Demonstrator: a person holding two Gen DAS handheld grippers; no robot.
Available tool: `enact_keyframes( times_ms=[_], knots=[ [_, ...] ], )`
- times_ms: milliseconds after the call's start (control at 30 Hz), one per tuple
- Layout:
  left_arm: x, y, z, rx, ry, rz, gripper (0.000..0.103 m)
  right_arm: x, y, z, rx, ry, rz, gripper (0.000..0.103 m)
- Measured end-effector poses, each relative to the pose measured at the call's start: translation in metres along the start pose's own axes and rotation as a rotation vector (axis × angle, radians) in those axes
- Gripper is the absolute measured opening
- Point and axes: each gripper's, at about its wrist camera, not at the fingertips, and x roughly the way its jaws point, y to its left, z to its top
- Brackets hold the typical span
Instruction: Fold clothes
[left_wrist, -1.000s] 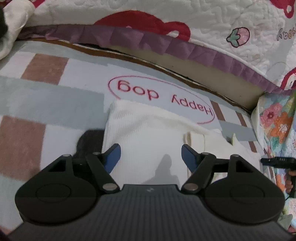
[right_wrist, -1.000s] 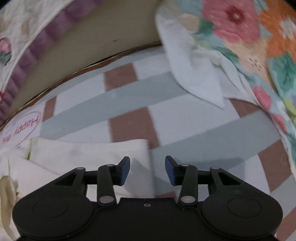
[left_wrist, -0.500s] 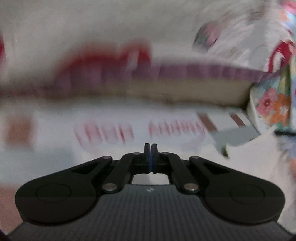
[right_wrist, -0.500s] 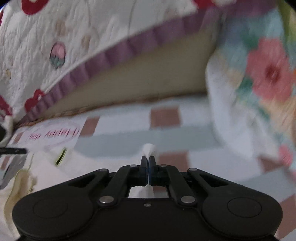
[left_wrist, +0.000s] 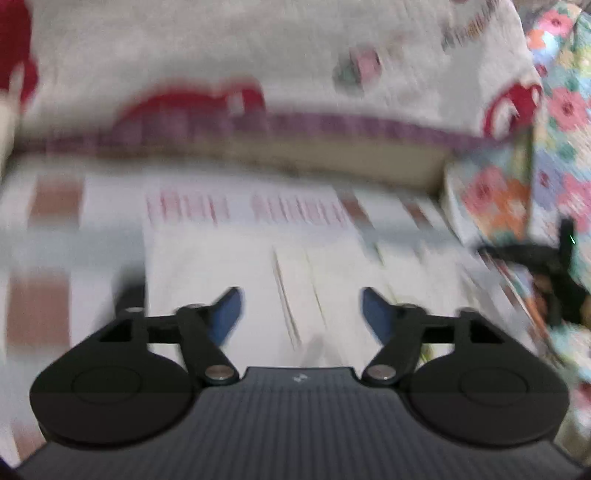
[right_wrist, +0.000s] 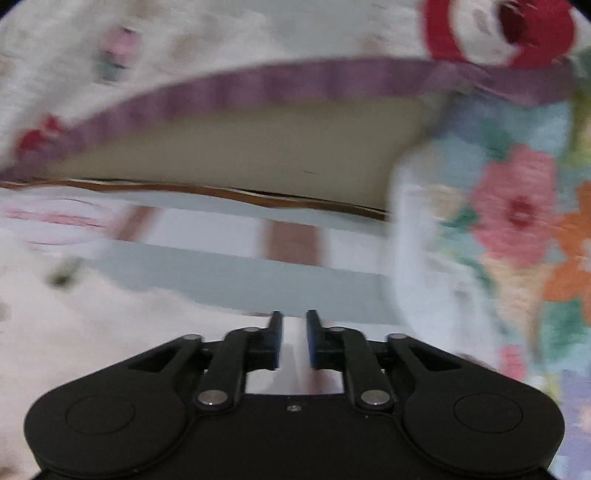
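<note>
Checked blanket (left_wrist: 55, 258), purple-trimmed quilt (right_wrist: 295, 85)

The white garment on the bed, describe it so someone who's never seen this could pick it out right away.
Start at the checked blanket with brown and grey squares, below the purple-trimmed quilt. The white garment lies flat on it, just ahead of the open left gripper. It is plain cream-white with no pattern, unlike the floral fabric beside it.

Matt white cloth garment (left_wrist: 229, 266), quilted bedspread (left_wrist: 221, 48), checked blanket (right_wrist: 258, 273)
</note>
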Motion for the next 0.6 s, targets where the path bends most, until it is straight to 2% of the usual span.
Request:
enact_keyframes(
  times_ms=[33,100,200,300,433,600],
  knots=[
    [-0.005,-0.001,-0.014,-0.010,0.035,-0.007,0.076,-0.004,0.012,0.002,-0.025,0.005,0.039,0.021],
    [-0.010,-0.009,-0.036,0.041,0.031,0.021,0.076,-0.012,0.041,0.008,-0.101,0.022,0.156,0.023],
    [0.003,-0.021,-0.045,0.171,0.075,0.051,0.076,-0.026,0.078,0.007,-0.251,0.038,0.306,0.035],
    [0.003,-0.027,-0.055,0.253,0.126,0.098,0.076,-0.039,0.108,-0.002,-0.385,0.060,0.407,0.035],
    [0.005,-0.020,-0.064,0.246,0.154,0.118,0.076,-0.056,0.121,-0.030,-0.516,0.108,0.407,0.035],
    [0.013,0.005,-0.068,0.158,0.181,0.142,0.074,-0.077,0.123,-0.055,-0.631,0.068,0.403,0.032]
  ],
)
